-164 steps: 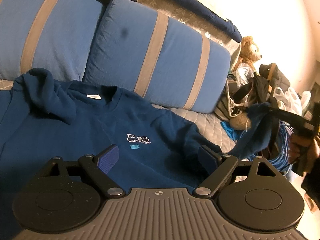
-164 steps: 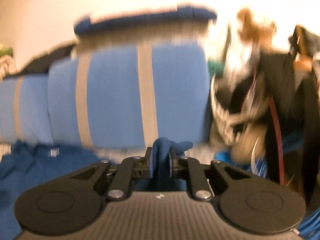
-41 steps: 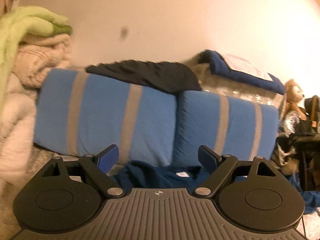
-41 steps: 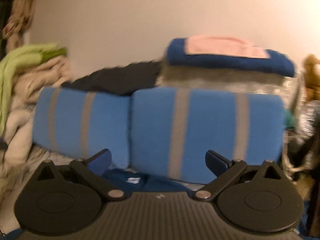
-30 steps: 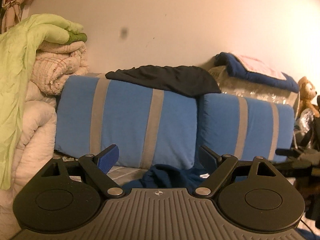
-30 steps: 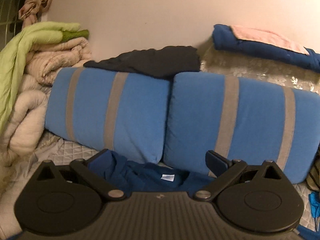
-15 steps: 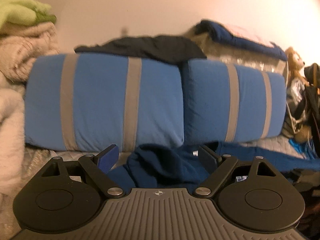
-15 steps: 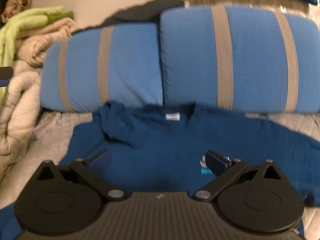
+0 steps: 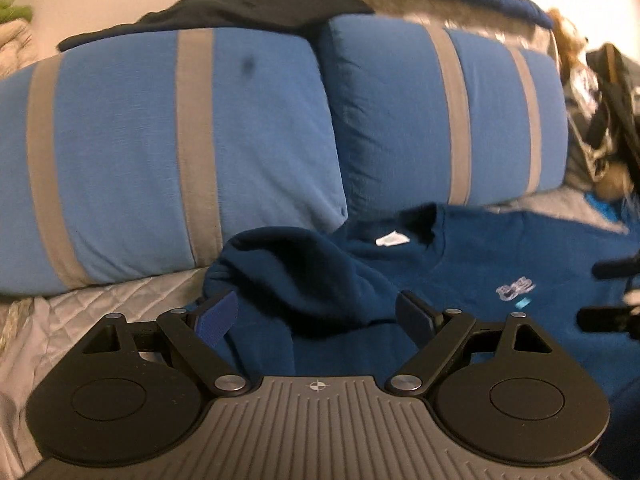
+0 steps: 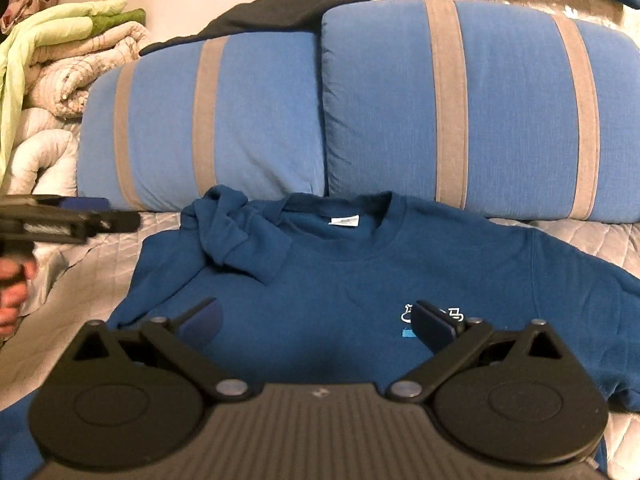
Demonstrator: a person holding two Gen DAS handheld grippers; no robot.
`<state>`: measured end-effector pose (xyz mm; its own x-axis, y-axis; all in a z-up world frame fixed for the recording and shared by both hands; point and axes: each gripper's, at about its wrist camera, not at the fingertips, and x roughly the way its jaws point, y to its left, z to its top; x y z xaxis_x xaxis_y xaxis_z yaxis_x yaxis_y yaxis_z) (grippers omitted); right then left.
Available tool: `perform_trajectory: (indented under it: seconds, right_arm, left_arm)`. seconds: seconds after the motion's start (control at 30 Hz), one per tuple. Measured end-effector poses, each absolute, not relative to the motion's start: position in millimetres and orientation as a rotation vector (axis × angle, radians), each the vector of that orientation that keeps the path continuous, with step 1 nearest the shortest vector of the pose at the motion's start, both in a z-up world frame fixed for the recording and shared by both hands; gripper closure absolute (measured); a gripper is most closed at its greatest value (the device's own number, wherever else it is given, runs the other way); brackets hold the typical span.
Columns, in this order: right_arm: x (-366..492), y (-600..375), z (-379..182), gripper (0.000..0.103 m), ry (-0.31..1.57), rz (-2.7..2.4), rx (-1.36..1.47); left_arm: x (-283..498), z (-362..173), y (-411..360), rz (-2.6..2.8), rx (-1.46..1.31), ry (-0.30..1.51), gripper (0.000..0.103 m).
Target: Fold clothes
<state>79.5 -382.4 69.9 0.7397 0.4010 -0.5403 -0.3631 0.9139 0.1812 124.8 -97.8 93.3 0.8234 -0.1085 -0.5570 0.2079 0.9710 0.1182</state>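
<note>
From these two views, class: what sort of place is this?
Probably a bedroom or living room at home: striped blue cushions behind a quilted cover, folded blankets stacked aside, a navy sweatshirt spread out.

Both wrist cams sit low and close, facing the pillows (image 9: 172,152); both catch the sweatshirt (image 10: 360,280).

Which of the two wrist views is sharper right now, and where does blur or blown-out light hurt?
Right wrist view: sharper, the sweatshirt and its neck label read clearly, though the left gripper at the edge smears. Left wrist view: motion-blurred, pillow edges soft, the top right corner washed out. Both bow with fisheye.
</note>
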Motion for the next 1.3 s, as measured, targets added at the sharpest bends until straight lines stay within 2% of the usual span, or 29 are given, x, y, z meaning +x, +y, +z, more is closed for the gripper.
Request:
perform_trajectory:
  seconds: [0.17,0.47,0.67,0.77,0.83,0.87,0.9,0.93,1.0,1.3]
  right_arm:
    - [82.6,-381.4,66.9,0.0,0.639,0.4,0.066]
    - [81.6,-380.2,66.5,0.0,0.634,0.396,0.059]
    - [81.8,-382.4,66.5,0.0,0.621,0.371,0.052]
    - [81.7,-385.8,68.7,0.0,0.597,0.342,0.055]
    - [82.1,-387.8,69.6,0.0,0.588,0.328,0.058]
    - [82.2,-388.9,70.0,0.0,0.583,0.32,0.06]
    - [82.4,-389.9,70.5,0.0,0.579,0.313,0.061]
    - [82.6,-391.0,70.9,0.0,0.574,0.306,0.063]
    - [82.9,-393.0,71.8,0.0,0.565,0.291,0.066]
    - [82.3,-395.1,73.0,0.0,0.55,0.282,0.065]
  left_arm:
    - [135.0,77.1,-114.4,-0.145,0.293,0.57,0.016]
    - [128.8,36.8,-177.4,-0.205,0.802,0.495,0.016]
    - [130.4,-14.9,-213.7,-0.225,1.235,0.462,0.016]
    - [141.4,-27.0,-222.9,-0.209,1.311,0.468,0.018]
    - [150.6,-26.9,-226.6,-0.19,1.307,0.497,0.027]
    - [154.4,-25.3,-228.1,-0.173,1.295,0.521,0.047]
    - [158.1,-23.8,-229.5,-0.155,1.283,0.545,0.073]
    - [162.0,-21.4,-229.9,-0.137,1.264,0.568,0.082]
    - [168.7,-13.3,-226.4,-0.105,1.198,0.602,0.093]
    - [154.0,68.8,-169.9,-0.029,0.666,0.527,0.095]
